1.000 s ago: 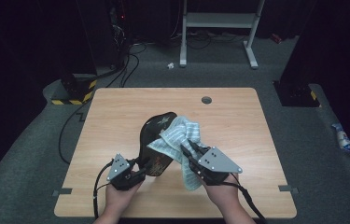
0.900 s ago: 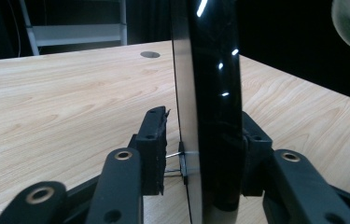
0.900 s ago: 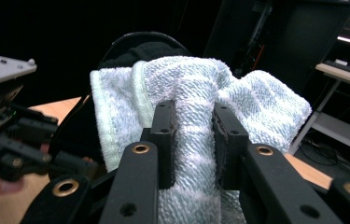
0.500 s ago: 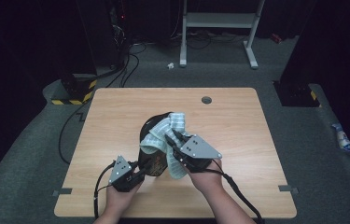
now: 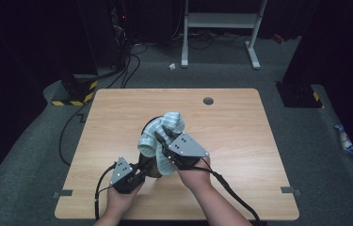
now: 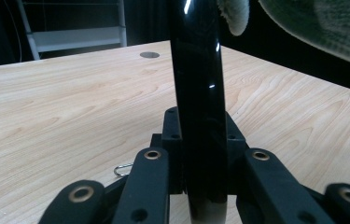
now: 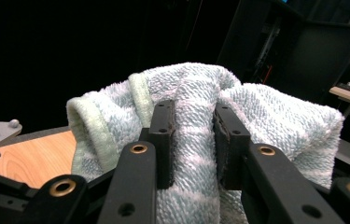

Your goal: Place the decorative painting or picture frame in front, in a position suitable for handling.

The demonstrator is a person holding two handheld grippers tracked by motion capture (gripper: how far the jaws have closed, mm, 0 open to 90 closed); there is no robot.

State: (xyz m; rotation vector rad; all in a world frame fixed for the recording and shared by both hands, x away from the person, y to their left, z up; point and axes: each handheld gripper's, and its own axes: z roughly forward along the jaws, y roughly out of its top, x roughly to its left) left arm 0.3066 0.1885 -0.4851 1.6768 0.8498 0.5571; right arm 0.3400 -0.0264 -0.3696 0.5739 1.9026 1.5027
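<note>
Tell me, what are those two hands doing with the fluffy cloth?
A person works at a wooden table with a gripper in each hand. The right gripper is shut on a pale green towel, bunched over a glossy black object. The left gripper clamps that black object from the side, its fingers having just closed in on it. It looks like the towel is wiping it, though what the black thing is cannot be told.

A light wooden table [image 5: 240,141] stood on grey carpet [image 5: 324,155], with a round dark cable hole [image 5: 208,100] near its far edge. A small wire clip [image 6: 122,169] lay on the tabletop. Beyond the table stood a white metal stand [image 5: 221,28], a scrap of white litter [image 5: 172,66] by its foot, black cables [image 5: 127,61] trailing nearby, and a yellow-and-black striped base [image 5: 73,96] at the left.
</note>
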